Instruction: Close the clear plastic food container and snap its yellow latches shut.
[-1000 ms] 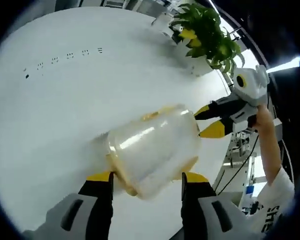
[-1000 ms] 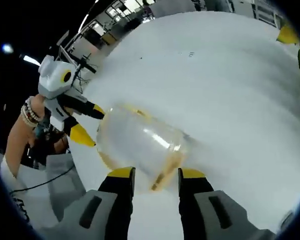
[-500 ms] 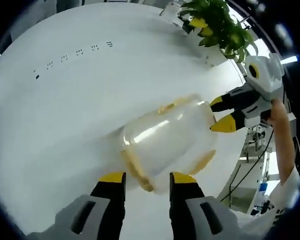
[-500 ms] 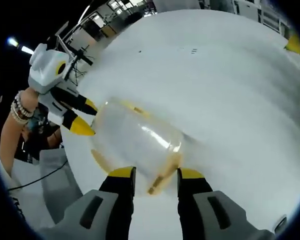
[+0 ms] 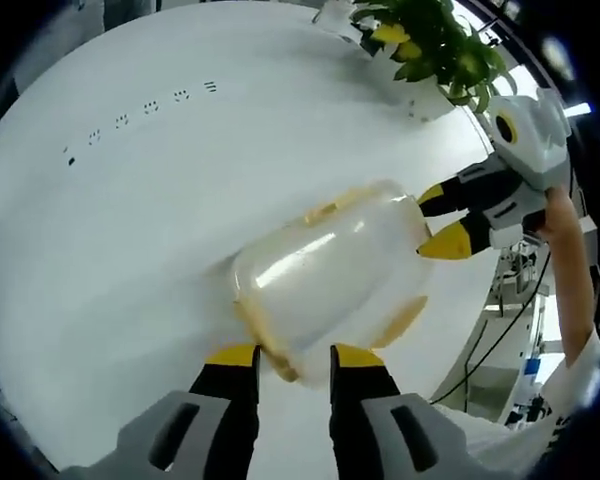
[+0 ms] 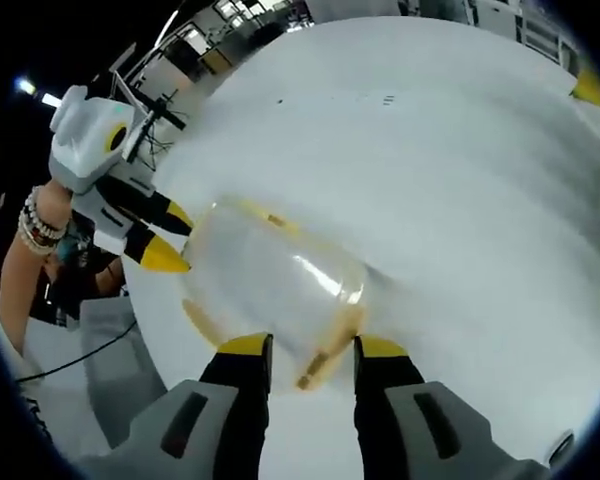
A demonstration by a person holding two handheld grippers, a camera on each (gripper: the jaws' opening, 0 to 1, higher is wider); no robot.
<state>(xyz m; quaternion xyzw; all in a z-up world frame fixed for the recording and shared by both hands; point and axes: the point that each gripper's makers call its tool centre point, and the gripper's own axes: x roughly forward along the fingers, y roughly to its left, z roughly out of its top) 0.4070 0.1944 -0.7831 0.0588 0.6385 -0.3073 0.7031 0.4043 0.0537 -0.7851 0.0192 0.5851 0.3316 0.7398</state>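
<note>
The clear plastic container (image 5: 325, 275) lies on the white table (image 5: 120, 220), with yellow latches along its edges. My left gripper (image 5: 292, 358) is shut on its near end, with a yellow latch (image 5: 272, 347) between the jaws. At the far end my right gripper (image 5: 432, 222) touches the container with its yellow tips. In the right gripper view the container (image 6: 270, 285) reaches down to my right gripper (image 6: 312, 348), whose jaws hold the end around a slanting yellow latch (image 6: 325, 350). My left gripper (image 6: 162, 238) meets the container's far left end.
A green potted plant (image 5: 435, 45) stands at the table's far edge. The person's forearm (image 5: 570, 270) holds the right gripper; a wrist with bracelets (image 6: 35, 225) holds the left. Beyond the table edge are cables and office furniture (image 6: 90, 330).
The left gripper's jaws have closed in on the container's near end and its latch. The right gripper's jaws kept the same gap. Both views shifted slightly.
</note>
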